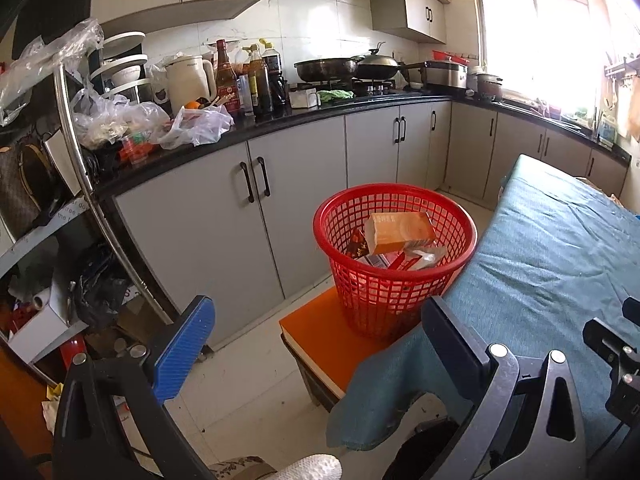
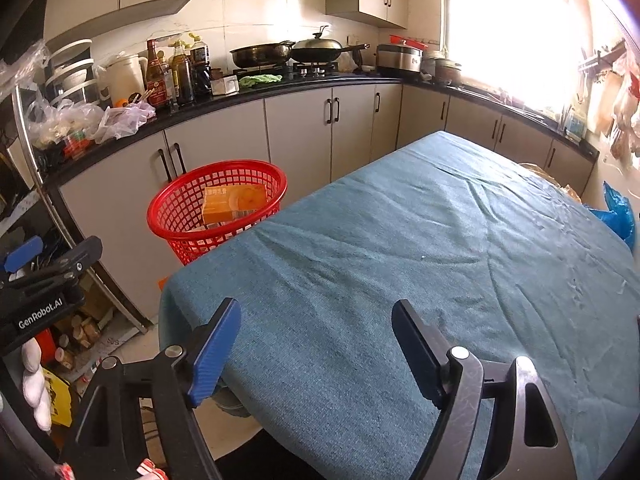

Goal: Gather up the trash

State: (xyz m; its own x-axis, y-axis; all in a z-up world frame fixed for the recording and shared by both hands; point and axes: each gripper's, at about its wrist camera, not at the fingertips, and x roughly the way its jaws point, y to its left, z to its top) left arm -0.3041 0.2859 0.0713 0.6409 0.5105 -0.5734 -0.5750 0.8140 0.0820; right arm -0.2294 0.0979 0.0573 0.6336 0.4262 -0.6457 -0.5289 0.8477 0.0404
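Beside the basket (image 1: pixel 396 256) holding a box (image 1: pixel 400 230), both grippers, left (image 1: pixel 320 344) and right (image 2: pixel 316 344), are hovering spread wide, pinching nothing.

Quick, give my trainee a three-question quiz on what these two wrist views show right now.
1. True or false: the red basket is empty.
2. What does the basket stand on? A) black countertop B) orange stool C) teal tablecloth
3. Is anything held in the right hand-held gripper?

Key: 1 false, an orange box and wrappers lie inside. 2 B. 3 No, its jaws are open over the cloth with nothing between them.
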